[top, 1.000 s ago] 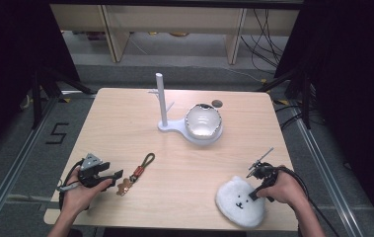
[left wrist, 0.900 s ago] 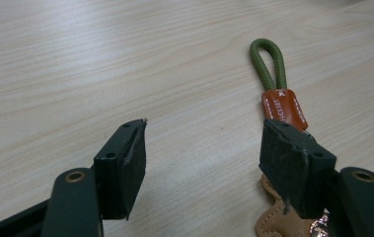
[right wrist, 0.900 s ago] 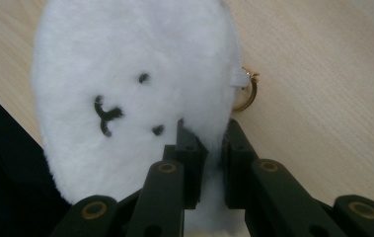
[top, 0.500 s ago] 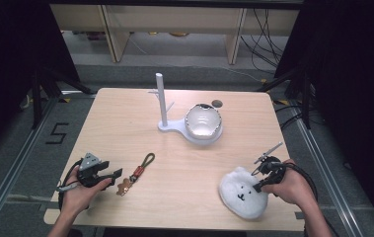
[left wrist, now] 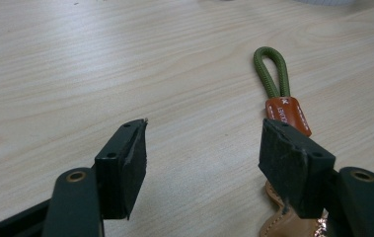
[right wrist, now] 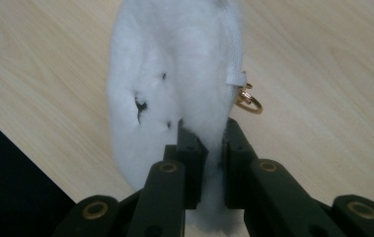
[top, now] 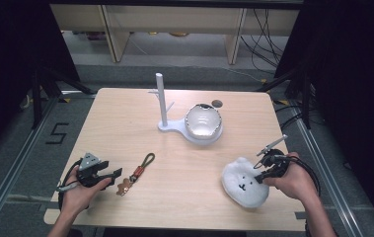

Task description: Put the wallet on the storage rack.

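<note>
A white fluffy pouch (top: 243,183) with a bear face lies near the table's front right. My right gripper (top: 263,174) is shut on its edge; in the right gripper view the jaws pinch the white fur of the pouch (right wrist: 174,79), beside a gold ring (right wrist: 249,101) on its zipper tab. A keychain strap (top: 136,172) with a green cord loop, an orange leather tab and a tan charm lies at the front left. My left gripper (top: 117,173) stands open just left of it; in its own view the strap (left wrist: 278,94) runs past the right jaw, nothing between the jaws.
A white stand (top: 162,101) with an upright post and a shiny bowl (top: 203,121) on its base sits at the table's middle back. A small dark disc (top: 217,103) lies behind the bowl. The table's front edge (top: 174,228) is close to both hands.
My right gripper has moved right and slightly back with the white pouch, dragging and turning it so the bear face shows. The left gripper has stayed in place.
</note>
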`<action>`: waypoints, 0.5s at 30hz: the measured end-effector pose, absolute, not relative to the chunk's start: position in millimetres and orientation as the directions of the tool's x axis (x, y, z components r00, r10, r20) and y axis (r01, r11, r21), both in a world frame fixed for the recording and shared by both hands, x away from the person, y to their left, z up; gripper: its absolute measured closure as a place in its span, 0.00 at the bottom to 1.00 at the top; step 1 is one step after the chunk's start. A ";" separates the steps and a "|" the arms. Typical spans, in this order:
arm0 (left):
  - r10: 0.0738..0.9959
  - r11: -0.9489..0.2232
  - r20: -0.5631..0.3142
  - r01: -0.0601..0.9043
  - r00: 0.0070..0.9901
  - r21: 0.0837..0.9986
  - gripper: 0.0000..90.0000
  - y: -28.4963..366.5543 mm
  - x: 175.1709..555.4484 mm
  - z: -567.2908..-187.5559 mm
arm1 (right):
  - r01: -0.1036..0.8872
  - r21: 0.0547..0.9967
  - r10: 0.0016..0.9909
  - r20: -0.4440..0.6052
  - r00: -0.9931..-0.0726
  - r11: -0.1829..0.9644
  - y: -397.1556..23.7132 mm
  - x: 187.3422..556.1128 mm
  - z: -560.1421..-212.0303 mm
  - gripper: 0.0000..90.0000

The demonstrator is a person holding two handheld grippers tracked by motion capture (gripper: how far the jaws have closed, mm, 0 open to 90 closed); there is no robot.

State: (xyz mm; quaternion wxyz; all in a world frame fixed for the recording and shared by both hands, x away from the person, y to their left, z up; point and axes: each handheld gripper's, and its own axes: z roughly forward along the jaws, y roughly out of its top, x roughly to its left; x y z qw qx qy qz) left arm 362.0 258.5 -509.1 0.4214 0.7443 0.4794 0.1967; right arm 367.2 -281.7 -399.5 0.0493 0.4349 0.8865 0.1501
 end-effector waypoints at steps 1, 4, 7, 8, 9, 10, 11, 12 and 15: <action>0.879 -0.185 -0.112 0.548 0.464 0.816 0.38 258.6 362.0 -509.1 | 0.773 0.299 0.798 0.055 -0.600 0.560 -280.2 366.9 -396.3 0.91; 0.880 -0.186 -0.112 0.550 0.463 0.814 0.38 258.7 362.0 -509.1 | 0.755 0.313 0.787 0.036 -0.616 0.576 -281.7 369.4 -394.1 0.91; 0.883 -0.185 -0.110 0.552 0.457 0.813 0.38 258.8 362.1 -509.5 | 0.764 0.317 0.797 0.041 -0.602 0.562 -281.1 370.2 -390.6 0.91; 0.883 -0.185 -0.110 0.552 0.457 0.813 0.38 258.8 362.1 -509.5 | 0.764 0.317 0.797 0.041 -0.602 0.562 -281.1 370.2 -390.6 0.91; 0.883 -0.182 -0.113 0.553 0.456 0.813 0.38 259.0 362.4 -509.9 | 0.749 0.324 0.787 0.022 -0.617 0.578 -283.0 372.5 -388.5 0.91; 0.883 -0.182 -0.113 0.553 0.456 0.813 0.38 259.0 362.4 -509.9 | 0.749 0.324 0.787 0.022 -0.617 0.578 -283.0 372.5 -388.5 0.91; 0.883 -0.181 -0.113 0.553 0.456 0.813 0.38 259.1 362.5 -509.9 | 0.752 0.325 0.790 0.022 -0.613 0.574 -282.6 373.5 -387.3 0.91; 0.882 -0.181 -0.113 0.552 0.457 0.814 0.38 259.3 362.5 -509.7 | 0.752 0.325 0.790 0.022 -0.613 0.574 -282.6 373.5 -387.3 0.91; 0.881 -0.184 -0.112 0.551 0.460 0.814 0.38 260.2 362.8 -509.4 | 0.751 0.324 0.789 0.023 -0.614 0.575 -281.9 375.3 -384.7 0.91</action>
